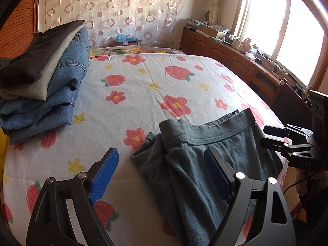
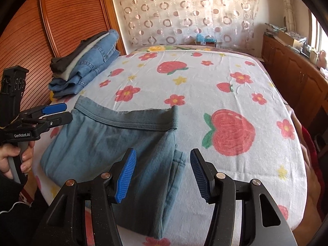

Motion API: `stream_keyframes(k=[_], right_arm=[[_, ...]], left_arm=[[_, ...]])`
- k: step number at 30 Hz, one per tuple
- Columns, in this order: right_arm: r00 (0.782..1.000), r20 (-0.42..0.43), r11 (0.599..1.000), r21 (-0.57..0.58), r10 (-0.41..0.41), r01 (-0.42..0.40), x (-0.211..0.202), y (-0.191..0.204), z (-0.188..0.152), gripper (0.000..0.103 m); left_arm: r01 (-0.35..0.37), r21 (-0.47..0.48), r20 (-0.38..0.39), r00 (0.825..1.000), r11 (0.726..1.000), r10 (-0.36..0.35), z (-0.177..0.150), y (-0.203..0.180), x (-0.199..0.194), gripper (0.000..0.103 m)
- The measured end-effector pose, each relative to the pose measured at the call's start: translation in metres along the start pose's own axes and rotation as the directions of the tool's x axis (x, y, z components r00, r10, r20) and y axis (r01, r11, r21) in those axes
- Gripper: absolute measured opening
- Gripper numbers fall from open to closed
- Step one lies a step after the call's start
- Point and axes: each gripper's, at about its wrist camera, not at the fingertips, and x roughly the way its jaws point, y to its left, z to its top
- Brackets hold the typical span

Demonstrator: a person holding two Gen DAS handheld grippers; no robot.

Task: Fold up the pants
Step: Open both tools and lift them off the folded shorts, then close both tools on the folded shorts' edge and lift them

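Grey-green pants [image 2: 112, 143] lie folded on the flowered bed sheet [image 2: 205, 78], waistband toward the far side. My right gripper [image 2: 163, 151] hovers open over the folded right edge, with cloth below the gap and neither pad pressing it. In the left wrist view the same pants [image 1: 194, 174] lie under and to the right of my left gripper [image 1: 160, 151], which stands wide open above the pants' bunched left edge. The right gripper [image 1: 264, 136] shows at the pants' far right side. The left gripper [image 2: 67, 112] shows at the waistband's left corner, held by a hand [image 2: 12, 160].
A stack of folded jeans and dark clothes [image 1: 45, 82] sits at the bed's far left corner [image 2: 88, 65]. A wooden cabinet [image 1: 225, 49] cluttered with small items runs along the right under the window. A ribbed wooden panel [image 2: 61, 20] stands behind the stack.
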Motion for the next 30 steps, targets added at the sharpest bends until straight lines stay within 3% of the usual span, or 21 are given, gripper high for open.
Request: stream_keyframes(k=[17,22,24,26,28,30], right_arm=[[0.998,-0.026,0.998,-0.034,-0.051,0.05,0.021,0.007,-0.002,0.055],[0.999,-0.023,0.998,-0.05,-0.045,0.044,0.023,0.01,-0.002,0.042],[0.999,-0.021,0.998,-0.05,-0.03,0.029,0.024,0.01,-0.003,0.032],[1.0,-0.023,0.999,-0.05,-0.017,0.016,0.025,0.01,-0.003,0.025],[1.0,-0.026,0.999,-0.049,0.001,-0.002,0.025,0.01,-0.003,0.021],[1.0,-0.028,0.999,-0.045,0.01,-0.011,0.025,0.01,-0.003,0.015]], left_arm=[[0.009,-0.031,-0.05,0.999,0.999,-0.011,-0.008,0.01,0.018,0.084],[0.049,-0.027,-0.042,0.998,0.998,-0.051,-0.008,0.009,0.019,0.059],[0.069,-0.027,-0.042,0.997,0.997,-0.07,-0.008,0.008,0.019,0.053],[0.075,-0.025,-0.039,0.996,0.997,-0.076,-0.009,0.007,0.019,0.048],[0.121,-0.039,-0.043,0.991,0.992,-0.123,-0.009,0.008,0.02,0.035],[0.127,-0.037,-0.04,0.991,0.991,-0.128,-0.009,0.007,0.019,0.031]])
